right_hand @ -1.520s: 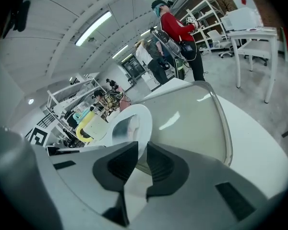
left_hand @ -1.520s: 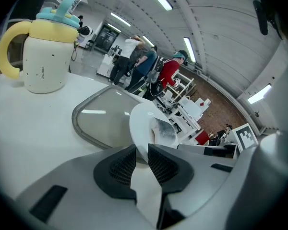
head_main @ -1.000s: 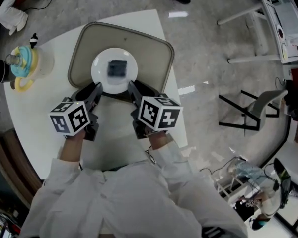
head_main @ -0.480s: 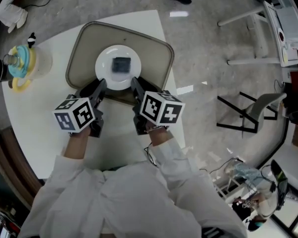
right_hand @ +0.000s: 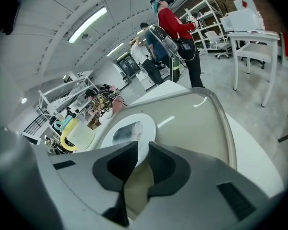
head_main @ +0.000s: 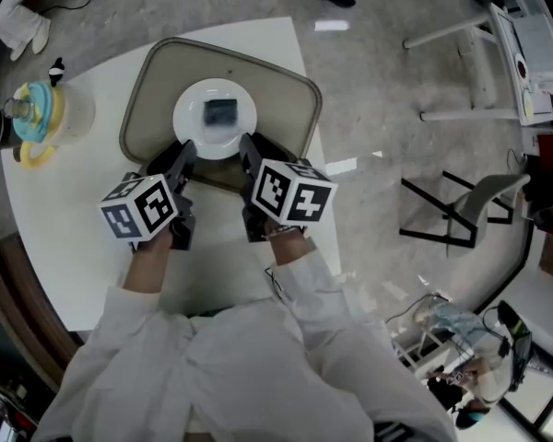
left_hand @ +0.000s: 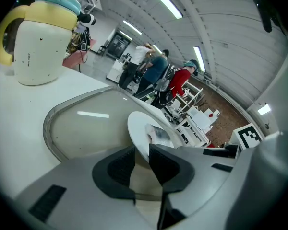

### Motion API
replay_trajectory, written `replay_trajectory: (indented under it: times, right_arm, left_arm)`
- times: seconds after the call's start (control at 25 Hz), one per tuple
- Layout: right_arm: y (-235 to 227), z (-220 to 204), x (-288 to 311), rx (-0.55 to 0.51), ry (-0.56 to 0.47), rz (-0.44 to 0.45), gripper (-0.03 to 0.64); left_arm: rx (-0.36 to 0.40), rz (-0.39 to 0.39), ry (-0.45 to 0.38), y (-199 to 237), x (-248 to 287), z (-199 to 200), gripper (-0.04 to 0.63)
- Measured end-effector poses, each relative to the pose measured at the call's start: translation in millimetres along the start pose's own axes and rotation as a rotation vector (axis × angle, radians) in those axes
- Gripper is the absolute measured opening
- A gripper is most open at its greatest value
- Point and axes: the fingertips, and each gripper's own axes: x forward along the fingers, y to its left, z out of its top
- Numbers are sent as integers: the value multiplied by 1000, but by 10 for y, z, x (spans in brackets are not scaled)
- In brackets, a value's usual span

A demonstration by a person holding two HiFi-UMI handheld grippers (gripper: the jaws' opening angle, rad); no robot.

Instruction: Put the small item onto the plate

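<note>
Two grippers in head view: left gripper (head_main: 184,152) and right gripper (head_main: 248,147) at the near rim of the plate (head_main: 189,109), set on the tray (head_main: 157,76) by the table's (head_main: 55,201) far edge. Lying mid-plate: small item (head_main: 220,111).

Left gripper view: fingers (left_hand: 116,169) opening, gap narrow, plate (left_hand: 138,128) rim between them.

Right gripper view: fingers (right_hand: 164,169) clamped on the plate (right_hand: 147,123) rim.

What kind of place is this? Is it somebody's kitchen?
Probably a lab or workshop, not a home kitchen. There are long ceiling lights, white racks with gear on them, people standing in the back, and a white table on a bare grey floor.
</note>
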Motion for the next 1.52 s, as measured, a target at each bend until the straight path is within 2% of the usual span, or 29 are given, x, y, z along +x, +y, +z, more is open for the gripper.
replay_trajectory:
  times: [0.2, 0.44, 0.76, 1.08, 1.32, 1.52]
  right_arm:
    - [64, -49, 46, -35, 7, 18, 66]
    - [14, -72, -24, -30, 0, 9, 66]
    - [48, -92, -123, -21, -26, 15, 66]
    - [226, -46, -417, -43, -116, 24, 66]
    - [495, -298, -663, -44, -174, 67, 54]
    - [794, -500, -899, -60, -235, 71, 40]
  left_arm:
    - [23, 13, 11, 9, 5, -19, 77]
    - [3, 24, 39, 55, -33, -63, 84]
    - [44, 31, 39, 99, -134, -13, 84]
    - [113, -40, 23, -89, -387, 34, 84]
    - [141, -99, 25, -151, -704, -69, 83]
    - [158, -197, 21, -187, -1106, -144, 80]
